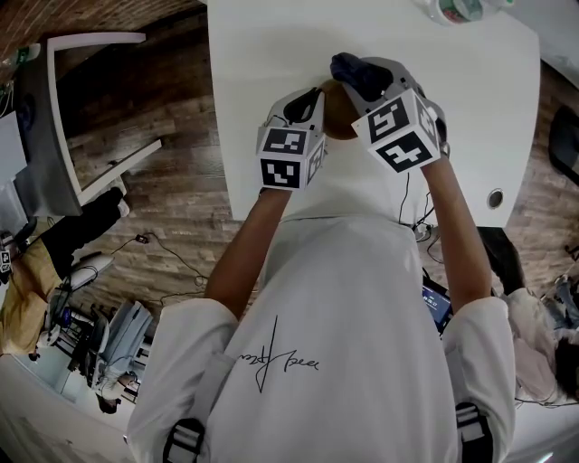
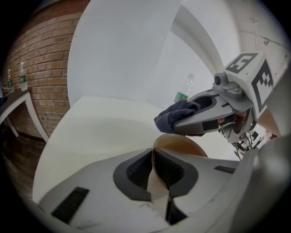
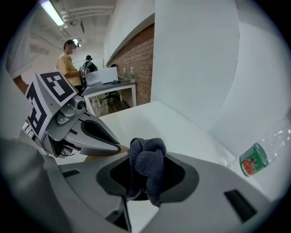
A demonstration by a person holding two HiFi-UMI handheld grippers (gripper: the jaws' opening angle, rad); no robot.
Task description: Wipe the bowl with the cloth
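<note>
Firmly, the left gripper [image 2: 153, 159] clamped the bowl [image 2: 182, 146] by its rim over the table [image 1: 271, 54]. The right gripper [image 3: 146, 175] pinched the cloth [image 3: 148, 159] just beside it. Hard wiping might twist the bowl loose.

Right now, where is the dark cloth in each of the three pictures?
Head view: cloth top centre, next to the brown bowl.
Left gripper view: cloth right of centre, in the right gripper.
Right gripper view: cloth bottom centre, between its jaws.
Shared landmark: green-labelled bottle.
</note>
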